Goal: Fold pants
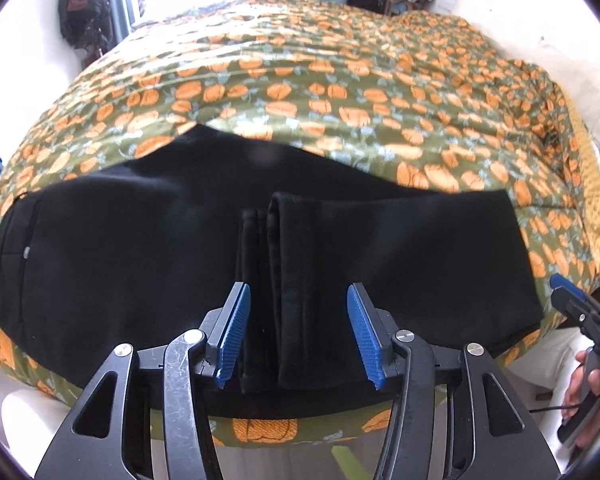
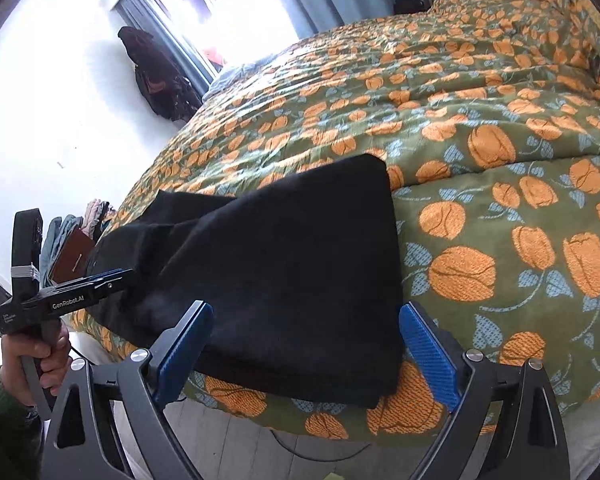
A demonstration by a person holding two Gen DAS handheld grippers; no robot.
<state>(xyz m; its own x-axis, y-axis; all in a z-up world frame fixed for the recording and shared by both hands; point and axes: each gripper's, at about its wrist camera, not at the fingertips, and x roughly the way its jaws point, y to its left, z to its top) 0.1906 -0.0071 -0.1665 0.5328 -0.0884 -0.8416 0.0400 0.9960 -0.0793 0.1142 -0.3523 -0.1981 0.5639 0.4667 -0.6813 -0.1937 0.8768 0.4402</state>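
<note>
The black pants (image 1: 204,248) lie on the bed (image 1: 340,92) w/ its orange-flower cover, along the near edge, long axis running left-right across both views. Waistband end is at far left in the left wrist view; the leg end is folded back over the middle, so a doubled panel sits on the right half and its hem edges stack up right in front of the left gripper (image 1: 298,328). That gripper's fingers (image 1: 233,332) are spread, straddling the hem stack from the bed-edge side, nothing pinched yet as far as I can tell. The right gripper (image 2: 306,354) also has its fingers (image 2: 430,356) spread wide, w/ the folded panel's near edge between them, apparently not clamped on cloth. Key relation: hems point toward the left gripper, fold crease is on the right gripper's side, so each hand is nearest to its own end of the panel. Probably the next fold goes along the long axis, toward the waistband, and there's bare cover to the left only up to the bed edge. Lots of open bed beyond the pants; the near side is tight, cloth almost at the mattress edge, so a tug toward the person could slide it off. Right hand (image 1: 584,380) shows at the frame edge, well apart from the left gripper.
</note>
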